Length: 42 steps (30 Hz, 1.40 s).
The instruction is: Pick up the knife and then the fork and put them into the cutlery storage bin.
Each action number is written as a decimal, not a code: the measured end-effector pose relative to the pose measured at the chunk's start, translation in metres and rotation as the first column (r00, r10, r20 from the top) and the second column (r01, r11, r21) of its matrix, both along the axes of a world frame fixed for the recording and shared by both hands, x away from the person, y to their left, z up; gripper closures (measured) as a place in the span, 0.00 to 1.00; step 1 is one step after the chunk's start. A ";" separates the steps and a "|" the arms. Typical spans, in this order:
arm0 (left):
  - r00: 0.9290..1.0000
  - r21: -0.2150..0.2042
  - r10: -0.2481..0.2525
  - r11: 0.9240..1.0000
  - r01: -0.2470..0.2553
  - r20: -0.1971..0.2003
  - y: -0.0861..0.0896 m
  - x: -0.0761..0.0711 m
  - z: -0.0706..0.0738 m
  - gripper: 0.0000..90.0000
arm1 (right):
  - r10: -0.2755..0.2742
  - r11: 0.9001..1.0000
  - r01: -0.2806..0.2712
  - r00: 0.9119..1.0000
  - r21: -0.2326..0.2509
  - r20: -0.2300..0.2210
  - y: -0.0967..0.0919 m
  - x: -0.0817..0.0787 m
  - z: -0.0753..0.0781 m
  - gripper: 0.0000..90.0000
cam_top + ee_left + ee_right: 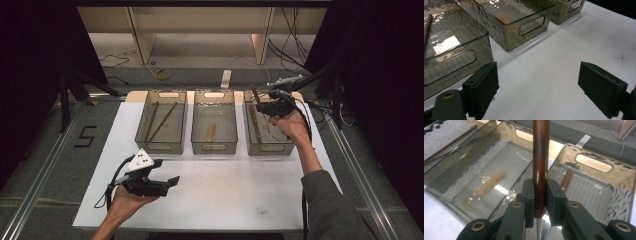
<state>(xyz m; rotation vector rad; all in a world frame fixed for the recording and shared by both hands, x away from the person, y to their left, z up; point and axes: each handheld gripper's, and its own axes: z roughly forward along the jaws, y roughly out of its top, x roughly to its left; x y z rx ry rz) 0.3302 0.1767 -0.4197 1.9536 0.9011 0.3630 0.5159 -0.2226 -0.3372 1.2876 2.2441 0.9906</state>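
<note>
My right gripper hovers over the right-hand bin, shut on a knife with a dark brown wooden handle. In the right gripper view the handle stands upright between the jaws of the right gripper, and a strip of metal blade points down below them. A second brown-handled piece lies in that bin. My left gripper is open above the front left of the white table, with nothing between its fingers. The left gripper looks across bare table.
Three smoky clear bins stand in a row. Two brown chopsticks lie in the left bin. The middle bin holds a utensil with a light wooden handle. Cables and shelf legs lie beyond the table's far edge.
</note>
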 end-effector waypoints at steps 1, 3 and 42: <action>1.000 -0.002 0.000 1.000 0.000 -0.001 0.000 0.000 0.000 0.18 | -0.008 1.000 0.008 1.000 0.000 0.001 0.000 0.003 0.000 0.87; 1.000 -0.004 0.000 1.000 0.000 -0.004 0.000 0.000 0.000 0.17 | -0.020 1.000 0.020 1.000 0.005 0.000 -0.001 0.007 0.000 0.87; 1.000 0.002 -0.005 1.000 0.005 0.007 -0.001 -0.001 0.001 0.17 | -0.138 0.990 0.138 0.986 -0.006 -0.095 -0.010 0.028 -0.051 0.87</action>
